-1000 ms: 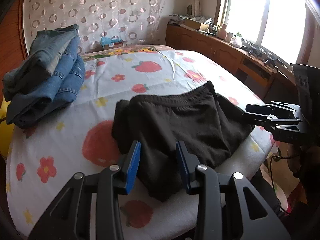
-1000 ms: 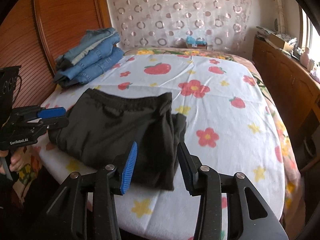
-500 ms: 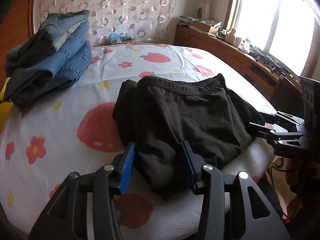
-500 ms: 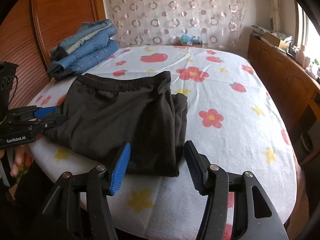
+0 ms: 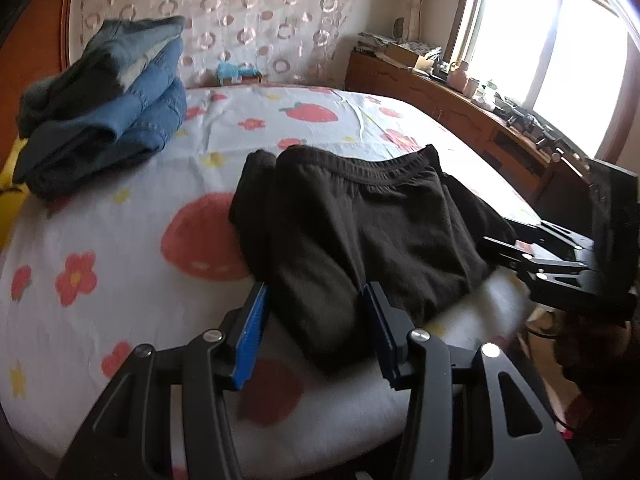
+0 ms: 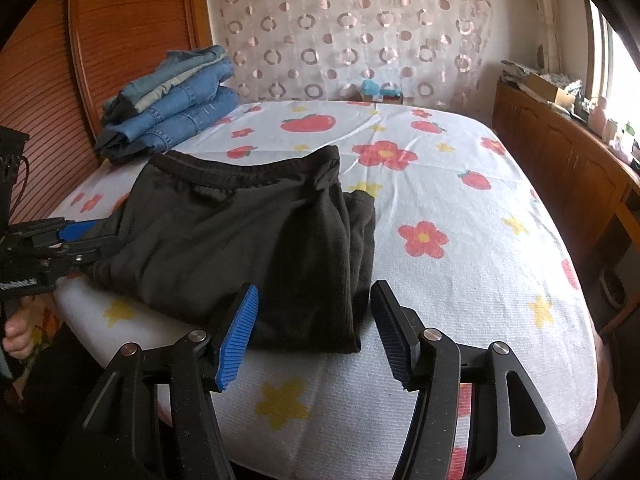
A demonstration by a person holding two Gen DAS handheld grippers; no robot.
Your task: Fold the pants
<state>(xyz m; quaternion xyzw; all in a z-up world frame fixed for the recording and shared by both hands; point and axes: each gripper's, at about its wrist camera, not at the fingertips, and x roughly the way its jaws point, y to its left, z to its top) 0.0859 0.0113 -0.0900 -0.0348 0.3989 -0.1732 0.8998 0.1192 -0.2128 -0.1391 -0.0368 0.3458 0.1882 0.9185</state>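
Black pants point(image 5: 360, 232) lie folded on the bed near its front edge, waistband toward the far side; they also show in the right wrist view point(image 6: 248, 240). My left gripper point(image 5: 316, 320) is open, its jaws straddling the near left corner of the pants. My right gripper point(image 6: 316, 320) is open, its jaws on either side of the near right corner. Each gripper shows in the other's view: the right gripper point(image 5: 504, 252) at the pants' right edge, the left gripper point(image 6: 92, 236) at their left edge.
A stack of folded blue jeans point(image 5: 104, 104) sits at the bed's far left, also in the right wrist view point(image 6: 172, 100). The fruit-and-flower bedsheet point(image 6: 460, 200) covers the bed. A wooden cabinet point(image 6: 560, 152) runs along the right wall under the window. A wooden headboard point(image 6: 120, 40) stands at left.
Both grippers have moved forward and down to the near corners of the black pants. The right gripper's jaws have opened wider. The pants have not moved.
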